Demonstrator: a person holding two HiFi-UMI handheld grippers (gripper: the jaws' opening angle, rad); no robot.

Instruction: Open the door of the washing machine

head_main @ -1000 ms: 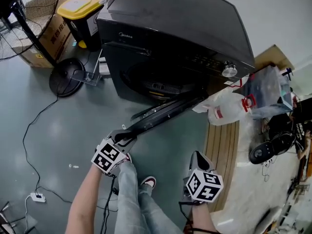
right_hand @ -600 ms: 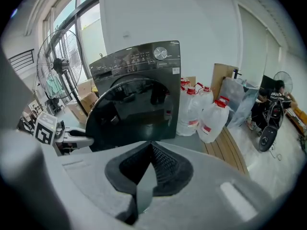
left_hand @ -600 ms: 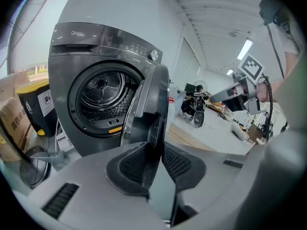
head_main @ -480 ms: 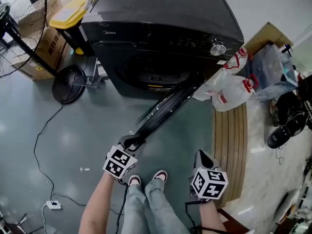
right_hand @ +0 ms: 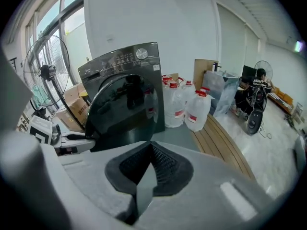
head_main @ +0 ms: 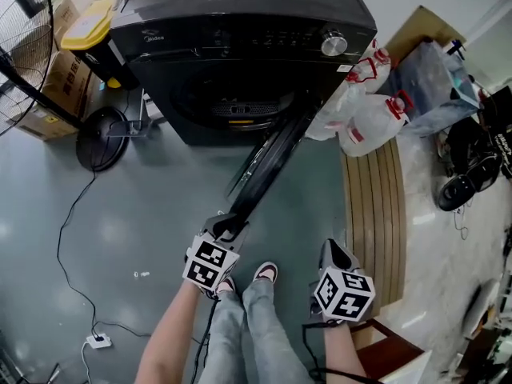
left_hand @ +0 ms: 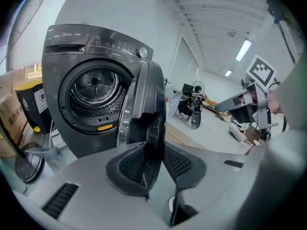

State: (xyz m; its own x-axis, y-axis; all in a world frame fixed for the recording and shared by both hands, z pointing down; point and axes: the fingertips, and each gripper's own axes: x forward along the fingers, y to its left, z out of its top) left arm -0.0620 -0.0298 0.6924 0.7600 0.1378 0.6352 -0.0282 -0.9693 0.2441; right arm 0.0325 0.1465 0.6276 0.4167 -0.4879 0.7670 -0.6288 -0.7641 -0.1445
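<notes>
The dark grey washing machine (head_main: pixel 240 22) stands at the top of the head view, its round drum opening (head_main: pixel 232 102) uncovered. Its door (head_main: pixel 268 170) is swung out toward me, edge-on. My left gripper (head_main: pixel 228 224) is shut on the door's free edge. In the left gripper view the door (left_hand: pixel 146 99) stands upright between the pads of the left gripper (left_hand: pixel 153 152), with the drum (left_hand: pixel 96 87) behind it. My right gripper (head_main: pixel 330 250) hangs to the right of the door, shut and empty. In its own view the right gripper (right_hand: pixel 149 150) faces the door's glossy outer face (right_hand: pixel 127 109).
Large water jugs (head_main: pixel 364 122) and bags stand right of the machine, beside a slatted wooden board (head_main: pixel 372 214). At the left are a fan base (head_main: pixel 104 138), a yellow-lidded bin (head_main: pixel 88 22) and cardboard boxes (head_main: pixel 44 118). A cable and power strip (head_main: pixel 98 341) lie on the floor. My shoes (head_main: pixel 264 274) are below the door.
The door has swung further out from the machine, with the left gripper still on its edge and moving rightward with it. The right gripper has stayed beside it, shut.
</notes>
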